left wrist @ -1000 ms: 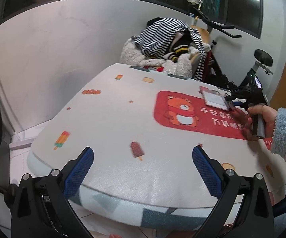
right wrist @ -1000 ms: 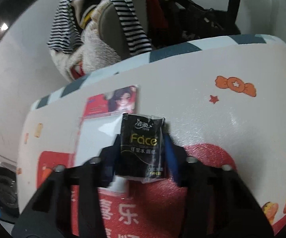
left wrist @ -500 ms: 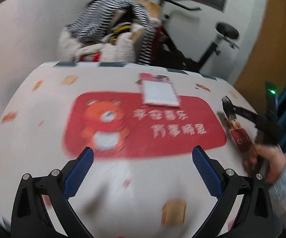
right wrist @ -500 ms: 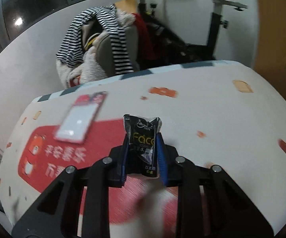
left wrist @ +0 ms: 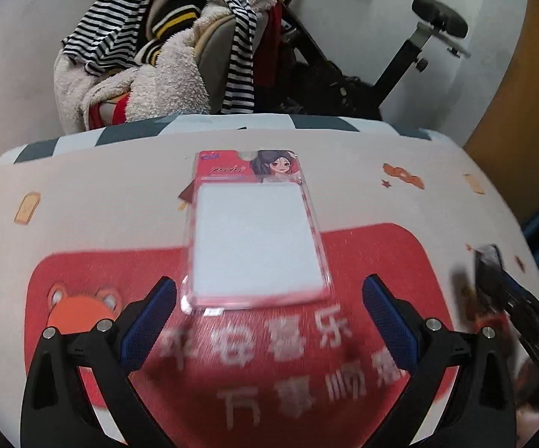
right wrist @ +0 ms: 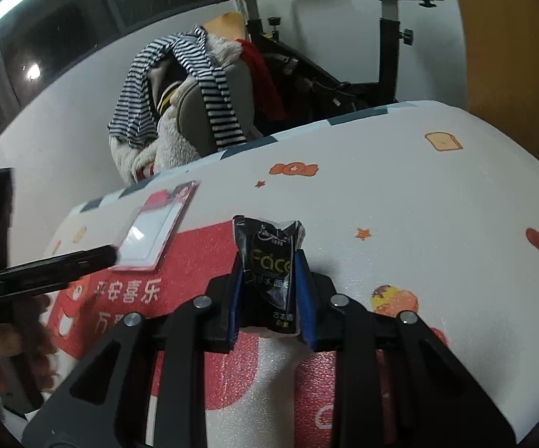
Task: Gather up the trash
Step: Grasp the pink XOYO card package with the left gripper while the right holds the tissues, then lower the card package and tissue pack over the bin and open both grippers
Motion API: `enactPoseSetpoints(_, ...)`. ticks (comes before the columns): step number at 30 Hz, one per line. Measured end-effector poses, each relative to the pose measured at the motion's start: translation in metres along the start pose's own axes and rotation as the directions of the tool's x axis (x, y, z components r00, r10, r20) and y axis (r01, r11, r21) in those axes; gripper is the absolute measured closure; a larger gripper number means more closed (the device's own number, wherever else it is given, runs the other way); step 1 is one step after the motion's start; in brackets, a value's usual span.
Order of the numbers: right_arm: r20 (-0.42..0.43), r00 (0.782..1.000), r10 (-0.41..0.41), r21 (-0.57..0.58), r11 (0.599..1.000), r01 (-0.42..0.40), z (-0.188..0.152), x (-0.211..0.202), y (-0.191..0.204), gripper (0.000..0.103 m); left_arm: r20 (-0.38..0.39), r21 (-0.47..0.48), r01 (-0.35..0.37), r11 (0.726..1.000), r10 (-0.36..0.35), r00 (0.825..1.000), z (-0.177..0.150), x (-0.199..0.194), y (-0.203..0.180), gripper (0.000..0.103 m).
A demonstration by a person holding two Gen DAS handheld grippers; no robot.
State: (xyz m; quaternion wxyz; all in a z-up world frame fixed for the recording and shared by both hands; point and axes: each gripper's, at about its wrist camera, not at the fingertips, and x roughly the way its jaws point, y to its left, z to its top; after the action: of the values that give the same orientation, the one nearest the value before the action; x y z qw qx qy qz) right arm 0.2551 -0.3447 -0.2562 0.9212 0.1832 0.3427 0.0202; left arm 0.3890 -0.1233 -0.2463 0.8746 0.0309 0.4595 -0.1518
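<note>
A flat red-and-white blister pack (left wrist: 256, 231) with a cartoon girl on it lies on the table cover (left wrist: 82, 194). My left gripper (left wrist: 269, 311) is open, its blue pads just short of the pack's near edge, one on each side. The pack also shows in the right wrist view (right wrist: 155, 229), with the left gripper's finger (right wrist: 64, 261) reaching to it. My right gripper (right wrist: 269, 283) is shut on a black "Face" tissue packet (right wrist: 271, 276), held upright above the table. The right gripper shows blurred at the left wrist view's right edge (left wrist: 501, 298).
The white table cover has a red bear panel (left wrist: 82, 298) with white characters. Behind the table stands a chair piled with striped and fleecy clothes (left wrist: 164, 48). An exercise bike (left wrist: 400, 63) stands behind right, an orange-brown wall (left wrist: 523, 119) further right.
My left gripper has swung right and closed in on the blister pack, which now sits just ahead of its open pads. My right gripper has drawn back to the right, still holding the tissue packet.
</note>
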Motion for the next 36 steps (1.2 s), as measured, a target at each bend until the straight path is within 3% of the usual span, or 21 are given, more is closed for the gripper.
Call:
enactPoseSetpoints(5,-0.001,1.0,0.019,0.008,1.0,-0.019,0.001,0.0,-0.003,0.075,-0.023,0.026,-0.055,0.998,0.056,0.998,0.021,0.023,-0.01,0.006)
enactPoseSetpoints(15,-0.012,1.0,0.024,-0.019,1.0,-0.024,0.002,0.002,0.001,0.075,-0.123,-0.043,-0.123,0.992,0.116,0.986,0.041,0.06,0.006,0.006)
enactPoseSetpoints(17,-0.014,1.0,0.021,-0.024,0.999,-0.021,0.002,0.003,0.002,0.075,-0.113,-0.047,-0.127,0.991,0.121,0.986,0.039,0.059,0.007,0.01)
enactPoseSetpoints(21,-0.021,1.0,0.014,-0.038,0.999,-0.015,0.002,0.005,0.004,0.075,-0.089,-0.039,-0.112,0.993,0.109,0.99,0.023,0.048,0.005,0.01)
enactPoseSetpoints(27,-0.034,0.999,0.01,-0.045,0.999,-0.012,0.002,0.008,0.006,0.075,-0.093,-0.044,-0.03,0.999,0.026,0.995,-0.014,0.014,0.005,0.01)
enactPoseSetpoints(36,-0.069,0.998,0.012,-0.039,0.999,-0.015,0.002,0.009,0.004,0.075,-0.001,-0.063,0.026,0.998,-0.026,1.0,-0.081,-0.08,0.001,0.01)
